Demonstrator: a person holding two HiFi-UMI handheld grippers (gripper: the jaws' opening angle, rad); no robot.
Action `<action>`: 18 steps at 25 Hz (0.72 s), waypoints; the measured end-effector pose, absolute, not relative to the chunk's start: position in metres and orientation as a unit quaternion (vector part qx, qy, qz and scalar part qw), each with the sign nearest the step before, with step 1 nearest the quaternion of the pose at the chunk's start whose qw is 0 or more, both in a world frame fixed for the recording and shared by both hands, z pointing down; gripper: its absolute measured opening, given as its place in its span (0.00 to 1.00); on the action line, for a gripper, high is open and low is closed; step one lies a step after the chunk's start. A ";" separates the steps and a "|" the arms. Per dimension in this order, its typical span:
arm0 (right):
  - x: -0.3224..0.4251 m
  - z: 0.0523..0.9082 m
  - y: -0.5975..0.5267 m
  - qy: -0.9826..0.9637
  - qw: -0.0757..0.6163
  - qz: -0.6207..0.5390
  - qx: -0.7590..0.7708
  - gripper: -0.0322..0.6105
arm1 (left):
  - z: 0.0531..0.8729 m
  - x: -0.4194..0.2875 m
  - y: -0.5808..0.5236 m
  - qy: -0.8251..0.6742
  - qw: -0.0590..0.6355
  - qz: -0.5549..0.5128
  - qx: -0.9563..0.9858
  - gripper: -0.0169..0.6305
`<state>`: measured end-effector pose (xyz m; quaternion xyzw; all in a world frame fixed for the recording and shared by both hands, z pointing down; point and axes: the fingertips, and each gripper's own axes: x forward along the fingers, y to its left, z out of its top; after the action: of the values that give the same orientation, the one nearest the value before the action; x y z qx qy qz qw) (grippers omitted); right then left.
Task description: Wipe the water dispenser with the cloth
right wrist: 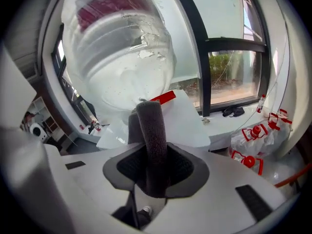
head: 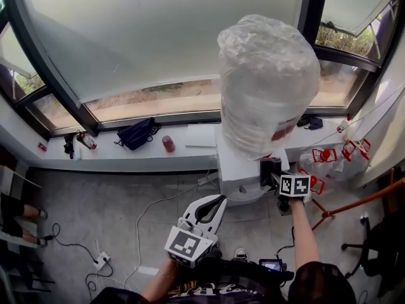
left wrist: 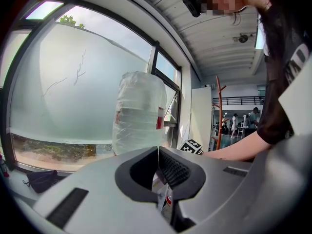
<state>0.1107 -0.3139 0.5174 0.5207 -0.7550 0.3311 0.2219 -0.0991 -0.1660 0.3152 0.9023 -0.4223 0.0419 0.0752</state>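
Note:
The white water dispenser (head: 237,170) stands below the window with a large plastic-wrapped bottle (head: 269,84) on top. My right gripper (head: 273,177) is at the dispenser's front right corner, shut on a dark grey cloth (head: 269,166). In the right gripper view the cloth (right wrist: 151,130) stands up from the right gripper (right wrist: 155,150), just short of the dispenser's top (right wrist: 183,113) under the bottle (right wrist: 122,52). My left gripper (head: 212,208) hangs lower, in front of the dispenser and apart from it. It is shut and empty (left wrist: 158,149), pointing towards the bottle (left wrist: 139,113).
On the sill (head: 114,154) lie a dark bag (head: 136,133) and a red cup (head: 168,144). Bagged bottles with red caps (head: 329,160) and an orange pole (head: 354,204) stand right of the dispenser. A power strip (head: 101,258) with cables lies on the floor at left.

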 end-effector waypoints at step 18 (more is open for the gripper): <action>0.203 0.512 -0.308 -0.750 0.233 0.316 0.533 0.23 | 0.306 -0.056 -0.128 -0.494 0.077 0.058 0.864 0.06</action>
<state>0.2034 -0.3075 0.5125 0.5325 -0.7498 0.3163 0.2326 -0.0559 -0.1285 0.3062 0.8643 -0.4937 0.0583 0.0768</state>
